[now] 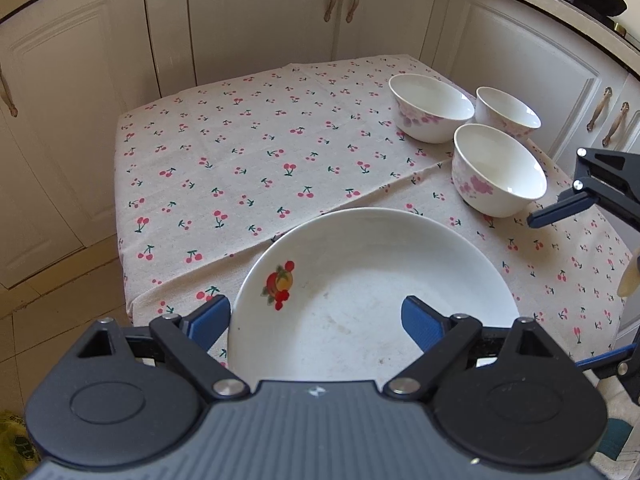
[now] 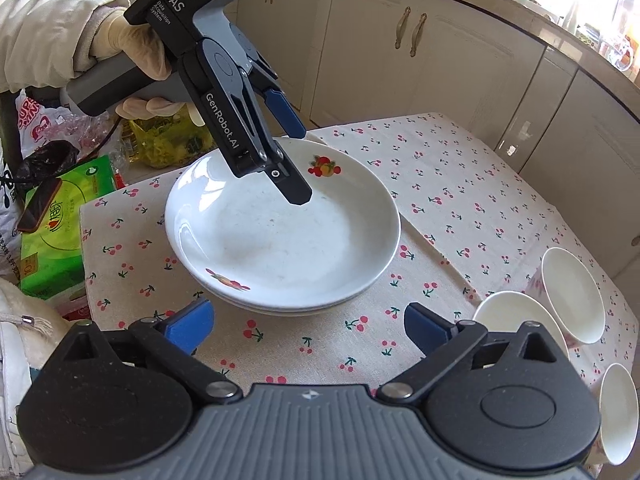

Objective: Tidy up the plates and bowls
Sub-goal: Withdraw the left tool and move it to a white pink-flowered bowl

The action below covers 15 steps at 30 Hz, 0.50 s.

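plates (image 2: pixel 280 240) stacked | left gripper (image 2: pixel 294 164) wide over rim, lift clear | right gripper (image 2: pixel 308 320) wide, empty | bowls (image 1: pixel 498 168) next, nest gently

We see a surface (image 1: pixel 248 152) covered by a cherry-print cloth (image 2: pixel 460 200). A stack of white plates (image 2: pixel 280 236) rests on the cloth. Three white bowls (image 1: pixel 498 170) with pink blossoms sit clustered near the plates, apart from them.
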{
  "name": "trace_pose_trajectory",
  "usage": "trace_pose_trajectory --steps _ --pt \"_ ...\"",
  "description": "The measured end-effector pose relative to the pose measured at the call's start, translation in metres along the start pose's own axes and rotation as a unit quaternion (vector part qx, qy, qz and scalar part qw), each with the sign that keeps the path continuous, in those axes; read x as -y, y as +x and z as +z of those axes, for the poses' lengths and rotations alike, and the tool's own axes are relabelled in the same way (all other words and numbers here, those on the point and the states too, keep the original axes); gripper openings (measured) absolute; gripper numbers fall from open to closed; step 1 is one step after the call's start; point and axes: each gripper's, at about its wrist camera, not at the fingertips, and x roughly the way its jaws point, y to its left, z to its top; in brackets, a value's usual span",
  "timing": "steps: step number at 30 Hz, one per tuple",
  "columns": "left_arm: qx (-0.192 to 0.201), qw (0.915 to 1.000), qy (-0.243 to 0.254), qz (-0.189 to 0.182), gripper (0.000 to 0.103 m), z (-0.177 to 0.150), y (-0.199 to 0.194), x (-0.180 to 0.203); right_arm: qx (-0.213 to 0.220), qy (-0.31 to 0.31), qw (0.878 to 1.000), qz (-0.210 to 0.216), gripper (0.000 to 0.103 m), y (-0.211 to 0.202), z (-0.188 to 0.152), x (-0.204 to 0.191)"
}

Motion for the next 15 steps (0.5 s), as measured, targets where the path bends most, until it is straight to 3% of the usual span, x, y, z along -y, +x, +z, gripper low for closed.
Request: trace_pose_trajectory --steps 9,15 --pt "0.062 0.9980 -0.007 -0.013 0.093 -0.013 -0.025 0.017 0.018 0.079 0.994 -0.073 0.103 -0.018 -0.026 0.001" --pt "0.108 0.9941 0.001 -0.008 0.098 -0.021 -0.044 0.052 0.036 0.150 0.978 -0.142 0.103 -0.031 -0.048 0.007"
